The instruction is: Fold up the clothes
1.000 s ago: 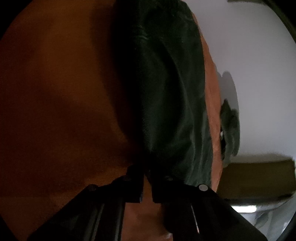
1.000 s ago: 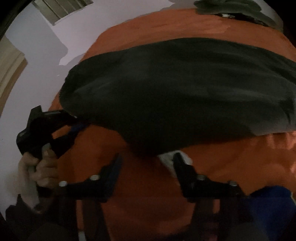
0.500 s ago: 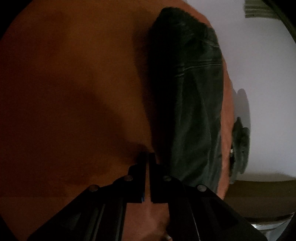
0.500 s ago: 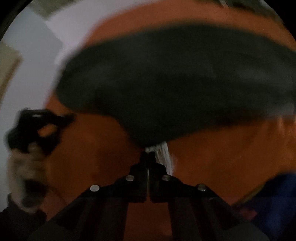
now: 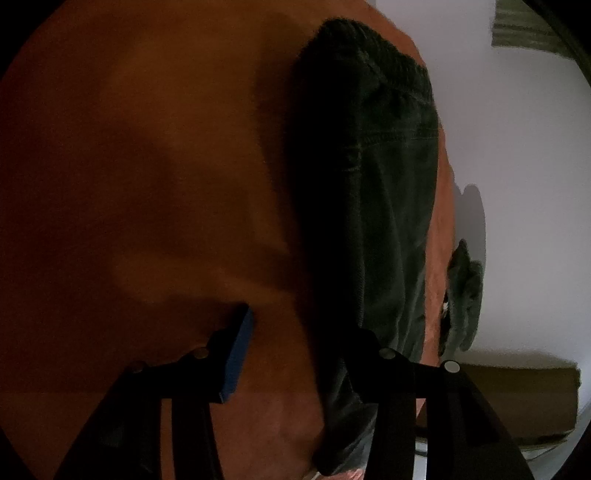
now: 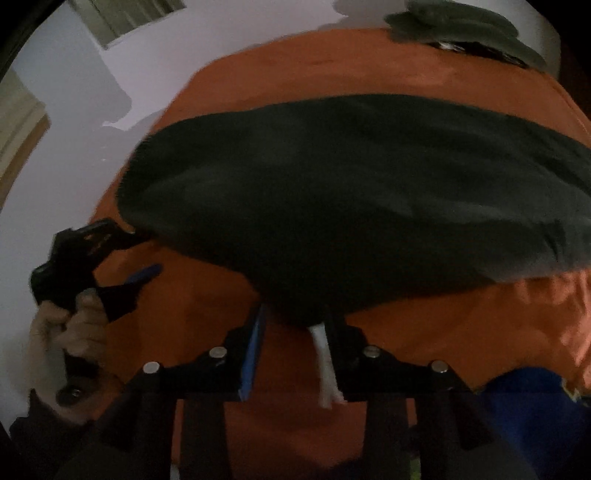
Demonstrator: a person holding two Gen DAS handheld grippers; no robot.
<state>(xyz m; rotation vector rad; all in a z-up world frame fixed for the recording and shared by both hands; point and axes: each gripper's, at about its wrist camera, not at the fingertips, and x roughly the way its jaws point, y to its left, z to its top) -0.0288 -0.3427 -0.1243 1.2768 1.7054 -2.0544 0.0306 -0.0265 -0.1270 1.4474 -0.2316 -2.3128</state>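
A dark green folded garment (image 5: 384, 206) (image 6: 351, 203) lies across an orange cover (image 5: 147, 184) (image 6: 424, 77). My left gripper (image 5: 306, 332) is opening. The garment's near edge lies against its right finger and only orange cover shows by the blue pad (image 5: 238, 354). In the right wrist view that left gripper (image 6: 125, 254) sits at the garment's left end, held by a hand (image 6: 66, 325). My right gripper (image 6: 295, 332) is opening too. The garment's near hem and a white label (image 6: 325, 369) sit between its fingers, unpressed.
A second green garment (image 5: 461, 295) (image 6: 461, 26) lies at the cover's far edge by a white wall (image 5: 517, 147). A cardboard box (image 5: 517, 398) stands beyond that edge. A blue cloth (image 6: 535, 406) lies at my near right. A vent (image 6: 125, 14) is on the wall.
The left gripper, shut in both earlier frames, now stands open beside the garment. The right gripper was open, shut at the hem by the white label, and is open again.
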